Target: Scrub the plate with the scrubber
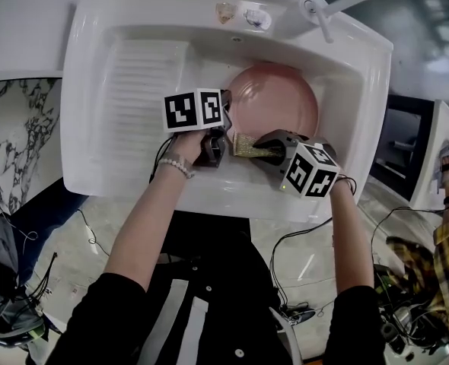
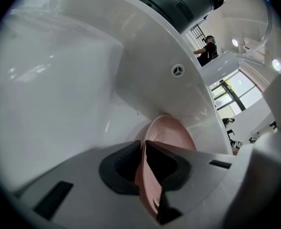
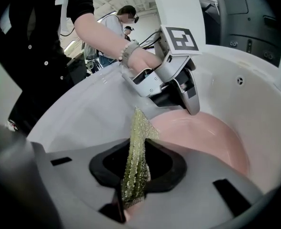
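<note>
A pink plate (image 1: 274, 101) lies in the basin of the white sink (image 1: 125, 150). My left gripper (image 1: 226, 114) is at the plate's left rim; in the left gripper view the plate (image 2: 173, 131) runs edge-on between the jaws and my left gripper (image 2: 144, 175) is shut on it. My right gripper (image 1: 259, 150) sits at the plate's near edge, shut on a yellow-green mesh scrubber (image 1: 246, 147). In the right gripper view the scrubber (image 3: 136, 161) stands upright between the jaws, its tip by the plate (image 3: 212, 137), with the left gripper (image 3: 190, 97) just beyond.
The sink has a ribbed drainboard (image 1: 144, 90) left of the basin and a faucet (image 1: 316, 10) at the back right. An overflow hole (image 2: 177, 70) shows on the basin wall. A person (image 3: 119, 23) stands in the background; cables lie on the floor (image 1: 87, 234).
</note>
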Tool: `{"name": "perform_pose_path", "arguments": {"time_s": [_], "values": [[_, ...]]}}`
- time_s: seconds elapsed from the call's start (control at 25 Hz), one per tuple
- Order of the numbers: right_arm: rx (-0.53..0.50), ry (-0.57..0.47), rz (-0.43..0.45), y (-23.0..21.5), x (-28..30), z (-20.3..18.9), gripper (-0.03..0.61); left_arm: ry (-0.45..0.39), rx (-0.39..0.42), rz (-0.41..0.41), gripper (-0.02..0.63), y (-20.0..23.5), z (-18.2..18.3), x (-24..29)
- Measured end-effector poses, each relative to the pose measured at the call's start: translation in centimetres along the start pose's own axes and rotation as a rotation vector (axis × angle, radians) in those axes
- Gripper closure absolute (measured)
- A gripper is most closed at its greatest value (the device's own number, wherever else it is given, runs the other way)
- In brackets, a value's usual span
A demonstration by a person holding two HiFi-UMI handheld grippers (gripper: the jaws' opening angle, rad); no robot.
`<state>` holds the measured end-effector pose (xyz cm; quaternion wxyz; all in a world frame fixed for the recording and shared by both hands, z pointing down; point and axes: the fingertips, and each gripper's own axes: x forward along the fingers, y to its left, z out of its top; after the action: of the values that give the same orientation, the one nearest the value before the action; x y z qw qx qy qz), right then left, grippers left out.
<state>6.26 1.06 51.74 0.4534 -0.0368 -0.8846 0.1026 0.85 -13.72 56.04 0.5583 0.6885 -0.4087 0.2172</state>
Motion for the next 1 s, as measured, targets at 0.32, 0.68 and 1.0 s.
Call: {"name": "perform_pose_path", "arguments": {"time_s": [0.32,0.68,1.0], "values": [[0.177,-0.149,-0.340,-6.6,-4.1,-0.2,0.500,0.010,0.013,-0.005,0.578,-0.1,-0.1,0.0],[0.320,-0.090,-0.777,-15.2,-7.3,-3.4,0.502,0.016,0.016,-0.002,0.580,-0.2,0.0,0.1],[0.192,0.117,-0.833,-15.8,-3.9,-5.2,0.503,0.014,0.042,0.007,0.583,-0.2,0.0,0.2]]}}
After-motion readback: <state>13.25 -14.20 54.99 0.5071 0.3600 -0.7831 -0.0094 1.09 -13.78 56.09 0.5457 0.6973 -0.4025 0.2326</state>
